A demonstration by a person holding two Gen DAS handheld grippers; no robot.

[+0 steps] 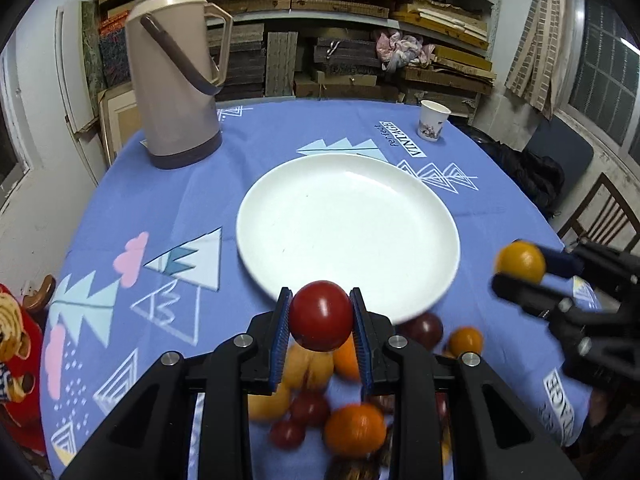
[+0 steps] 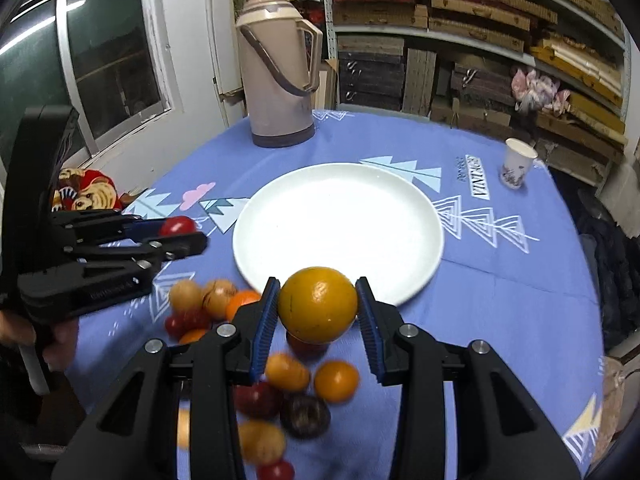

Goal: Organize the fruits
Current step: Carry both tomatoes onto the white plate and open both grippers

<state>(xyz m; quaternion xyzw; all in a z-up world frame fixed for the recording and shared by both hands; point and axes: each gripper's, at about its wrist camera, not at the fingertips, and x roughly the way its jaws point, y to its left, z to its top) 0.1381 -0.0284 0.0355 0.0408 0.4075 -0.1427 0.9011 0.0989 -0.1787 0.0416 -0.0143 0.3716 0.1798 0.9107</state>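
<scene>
My left gripper is shut on a red tomato and holds it above the table, just short of the near rim of a white plate. My right gripper is shut on a yellow-orange fruit, also raised near the plate's near rim. A pile of several small red, orange and dark fruits lies on the blue tablecloth below both grippers; it also shows in the left wrist view. The right gripper shows in the left view, the left gripper in the right view.
A tall beige thermos stands at the back left of the table. A paper cup stands at the back right. Stacked boards fill shelves behind the table. A wooden chair stands at the right edge.
</scene>
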